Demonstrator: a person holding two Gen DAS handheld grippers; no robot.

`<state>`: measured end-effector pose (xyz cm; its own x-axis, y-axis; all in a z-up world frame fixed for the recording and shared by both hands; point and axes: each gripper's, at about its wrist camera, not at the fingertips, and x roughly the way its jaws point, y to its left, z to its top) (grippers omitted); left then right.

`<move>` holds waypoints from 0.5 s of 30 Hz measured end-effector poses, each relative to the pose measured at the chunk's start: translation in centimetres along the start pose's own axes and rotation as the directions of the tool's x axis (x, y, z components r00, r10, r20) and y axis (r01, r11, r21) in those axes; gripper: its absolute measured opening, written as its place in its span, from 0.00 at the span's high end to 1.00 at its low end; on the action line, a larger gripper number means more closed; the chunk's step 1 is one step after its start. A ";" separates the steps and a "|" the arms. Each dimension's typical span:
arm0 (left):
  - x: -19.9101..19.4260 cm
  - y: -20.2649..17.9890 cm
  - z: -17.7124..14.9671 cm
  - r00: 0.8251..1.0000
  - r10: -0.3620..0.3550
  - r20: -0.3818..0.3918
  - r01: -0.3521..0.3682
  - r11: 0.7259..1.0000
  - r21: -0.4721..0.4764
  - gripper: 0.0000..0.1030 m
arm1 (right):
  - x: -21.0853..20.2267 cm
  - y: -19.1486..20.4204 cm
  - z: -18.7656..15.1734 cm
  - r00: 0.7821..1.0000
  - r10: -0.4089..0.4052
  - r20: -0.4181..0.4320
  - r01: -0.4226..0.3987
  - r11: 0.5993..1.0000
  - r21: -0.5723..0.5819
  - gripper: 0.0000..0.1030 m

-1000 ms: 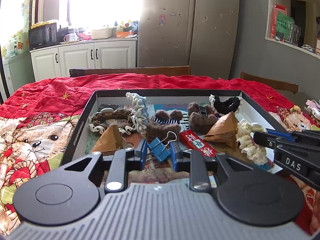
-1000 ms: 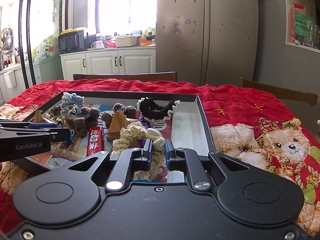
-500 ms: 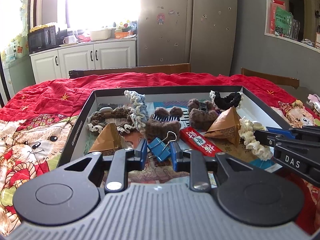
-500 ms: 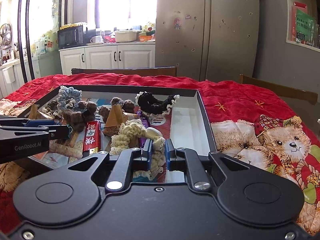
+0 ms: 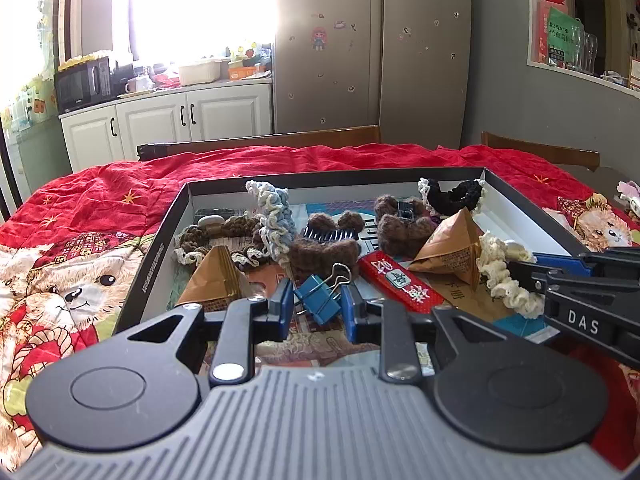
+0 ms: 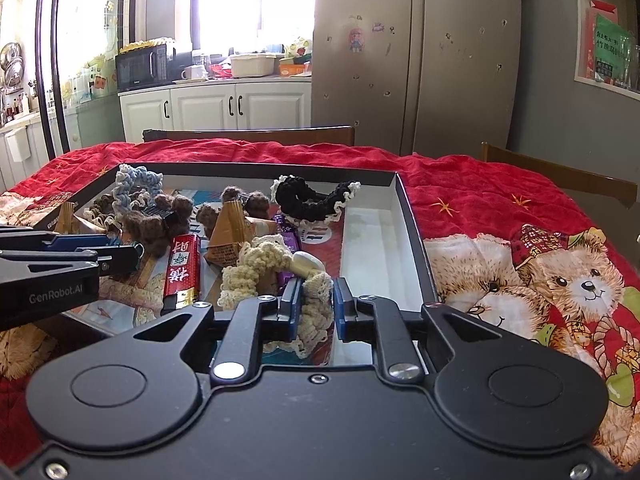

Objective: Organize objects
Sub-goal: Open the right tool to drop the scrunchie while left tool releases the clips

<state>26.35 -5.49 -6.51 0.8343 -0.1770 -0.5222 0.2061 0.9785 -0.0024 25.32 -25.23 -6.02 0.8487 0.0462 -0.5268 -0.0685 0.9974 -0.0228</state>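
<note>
**Both tongs poised over a crowded tray**

Left wrist view shows the left tongs (image 5: 316, 307) with their blue pads apart, a blue binder clip (image 5: 320, 295) lying between them without either pad visibly pressing on it. The clip rests on the floor of a shallow black tray (image 5: 154, 256) that sits on a surface draped in a red bear-print cloth (image 5: 80, 216). Just right of the clip lies a red lighter (image 5: 400, 280), and beyond it a brown paper pyramid packet (image 5: 452, 248). A 2nd paper packet (image 5: 218, 276) stands to the left of the clip. Further back are brown fuzzy hair clips (image 5: 324, 250), a pale blue crocheted scrunchie (image 5: 276, 216) propped upright, and a black scrunchie (image 5: 456, 196) near the far right corner.

From the right wrist view, the right tongs (image 6: 314, 307) are also apart, straddling a cream crocheted scrunchie (image 6: 256, 264) whose near loop passes between the pads; whether the pads touch it I cannot tell. A white pebble-like piece (image 6: 306, 262) sits beside that scrunchie. The tray's right side (image 6: 372, 248) is bare white. A grey fridge (image 6: 416, 52) and white cabinets (image 6: 216, 106) stand behind.
</note>
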 end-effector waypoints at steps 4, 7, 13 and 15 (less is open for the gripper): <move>0.0 0.0 0.0 1.000 0.001 -0.001 -0.001 1.000 -0.003 0.64 | 0.0 -0.1 0.0 1.000 -0.002 0.002 0.002 1.000 0.001 0.84; -0.1 -0.1 -0.1 1.000 0.004 0.004 -0.004 1.000 -0.001 0.63 | 0.0 -0.1 0.0 1.000 -0.004 0.006 0.004 1.000 0.003 0.80; -0.5 -0.2 0.0 1.000 0.002 0.016 -0.002 1.000 0.003 0.51 | -0.4 -0.3 0.0 1.000 -0.006 0.028 0.006 1.000 0.005 0.69; -0.6 -0.2 -0.1 1.000 -0.001 0.017 0.001 1.000 0.005 0.49 | -0.7 -0.3 0.1 0.999 -0.008 0.042 0.008 1.000 0.005 0.65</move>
<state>25.79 -5.60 -6.27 0.8428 -0.1795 -0.5074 0.2093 0.9779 0.0018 24.78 -25.53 -5.60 0.8706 0.0403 -0.4904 -0.0589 0.9980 -0.0225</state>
